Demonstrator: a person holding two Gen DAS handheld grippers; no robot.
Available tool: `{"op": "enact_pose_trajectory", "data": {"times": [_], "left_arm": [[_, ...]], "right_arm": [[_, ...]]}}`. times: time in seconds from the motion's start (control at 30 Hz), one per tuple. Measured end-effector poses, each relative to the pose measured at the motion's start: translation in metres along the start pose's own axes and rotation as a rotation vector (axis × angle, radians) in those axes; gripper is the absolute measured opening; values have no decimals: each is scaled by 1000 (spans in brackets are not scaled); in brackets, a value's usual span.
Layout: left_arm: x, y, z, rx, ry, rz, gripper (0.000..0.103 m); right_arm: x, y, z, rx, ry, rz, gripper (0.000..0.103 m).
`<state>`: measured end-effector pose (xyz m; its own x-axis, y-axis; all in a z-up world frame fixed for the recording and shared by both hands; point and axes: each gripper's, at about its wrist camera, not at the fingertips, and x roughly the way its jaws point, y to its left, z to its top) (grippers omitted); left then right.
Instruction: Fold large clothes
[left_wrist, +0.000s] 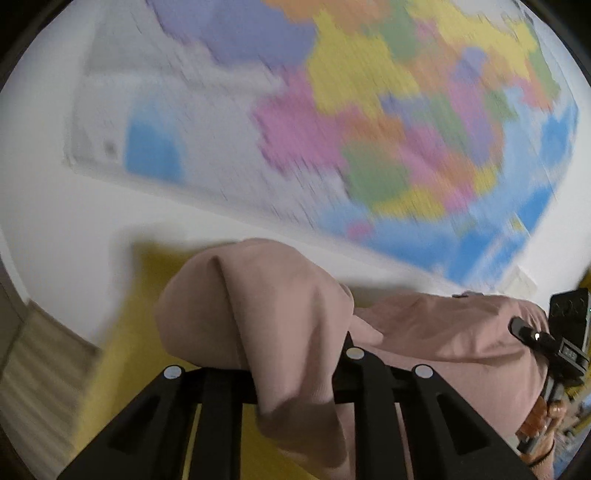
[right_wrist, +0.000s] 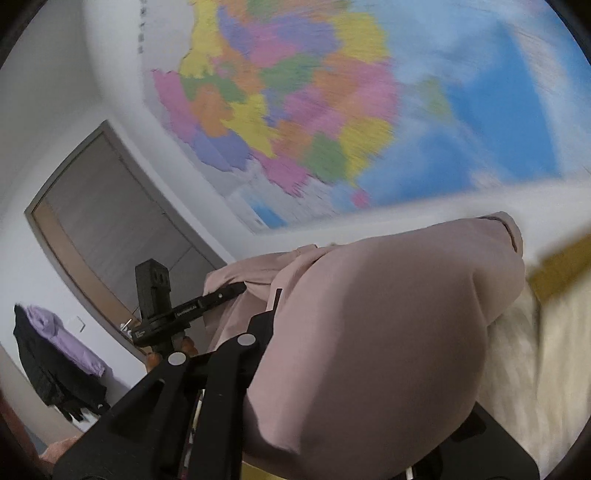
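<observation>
Closest to the lens: black fingers of the left gripper (left_wrist: 288, 343), pressed together on a fold of the pink garment (left_wrist: 443, 332), with loose cloth spilling back over the linkage. Raised in the air between both tools, not lying flat. To the left and below, a yellow surface (left_wrist: 147, 295). Above, a coloured map (left_wrist: 369, 110) on the white wall, blurred.

From the other side, going left to right: 2 hanging clothes near the wall, 1 black (right_wrist: 48, 369) and 1 purple (right_wrist: 70, 339); then a grey door (right_wrist: 110, 221); then the right gripper (right_wrist: 291, 306), buried under a big rounded bulge of the same pink cloth. Tips hidden, so impossible to tell whether spread or closed. At the far right, cream bedding (right_wrist: 524, 350) just beside the hanging cloth.

On handling: soft, light and limp, judging by the smooth drape and rounded folds. No stiffness, so sagging wherever unsupported, and likely to slide out of a shallow pinch. Not fragile. Best to take hold at a hem, a shoulder seam or a corner, where thicker and doubled, and to keep both holds well apart for a taut edge. Collar or hem possibly at the top of the bulge, but too blurred to confirm.

Count: 1 pink garment, 2 grippers, 1 map, 1 door, 2 hanging clothes.
</observation>
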<state>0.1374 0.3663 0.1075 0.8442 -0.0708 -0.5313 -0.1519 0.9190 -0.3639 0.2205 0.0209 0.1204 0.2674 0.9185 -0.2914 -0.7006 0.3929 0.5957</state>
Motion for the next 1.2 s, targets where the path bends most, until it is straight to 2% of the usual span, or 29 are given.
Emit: {"op": "enact_pose_trajectory", "data": {"times": [0.13, 0.27, 0.33, 0.4, 0.47, 0.53, 0.6, 0.63, 0.7, 0.77, 0.83, 0.9, 0.97, 1.0, 1.03, 1.1, 1.13, 1.17, 1.2], "left_arm": [[-11, 43, 38, -24, -95, 83, 14], [2, 103, 41, -92, -111, 137, 14], [22, 138, 18, -98, -77, 193, 14], [49, 167, -9, -138, 20, 231, 15], [68, 199, -39, -199, 101, 253, 15], [70, 213, -53, -228, 125, 247, 20], [64, 222, -60, -247, 132, 232, 24], [59, 225, -61, -254, 134, 228, 32], [52, 233, -63, -276, 146, 228, 46], [48, 238, -66, -266, 165, 198, 51], [51, 241, -73, -260, 209, 172, 74], [53, 240, -81, -268, 263, 115, 75], [61, 239, -84, -269, 288, 97, 75], [63, 237, -83, -265, 291, 90, 75], [66, 235, -82, -262, 285, 94, 67], [70, 230, -76, -247, 268, 115, 54], [73, 228, -78, -237, 259, 150, 42], [73, 227, -73, -227, 244, 177, 37], [71, 230, -70, -235, 229, 189, 25]], "right_arm": [[58, -5, 17, 12, 12, 50, 13], [128, -25, -8, 24, 99, 71, 13], [163, -42, -35, 47, 190, 43, 13], [194, -65, -72, 101, 317, 30, 14], [201, -76, -92, 122, 361, 20, 17], [197, -88, -104, 185, 394, 33, 24], [184, -97, -108, 220, 401, 32, 37], [179, -98, -108, 219, 407, 16, 41], [166, -105, -108, 246, 421, -13, 67], [155, -113, -107, 271, 423, -30, 73], [151, -120, -107, 314, 406, -37, 83], [152, -126, -103, 355, 378, -23, 84], [167, -121, -95, 350, 377, -39, 85], [174, -118, -93, 335, 377, -45, 84], [186, -115, -92, 321, 385, -54, 79], [203, -113, -94, 337, 387, -36, 51], [210, -112, -94, 345, 376, -4, 41], [215, -108, -92, 332, 359, 1, 30], [220, -102, -88, 313, 344, -3, 26]]}}
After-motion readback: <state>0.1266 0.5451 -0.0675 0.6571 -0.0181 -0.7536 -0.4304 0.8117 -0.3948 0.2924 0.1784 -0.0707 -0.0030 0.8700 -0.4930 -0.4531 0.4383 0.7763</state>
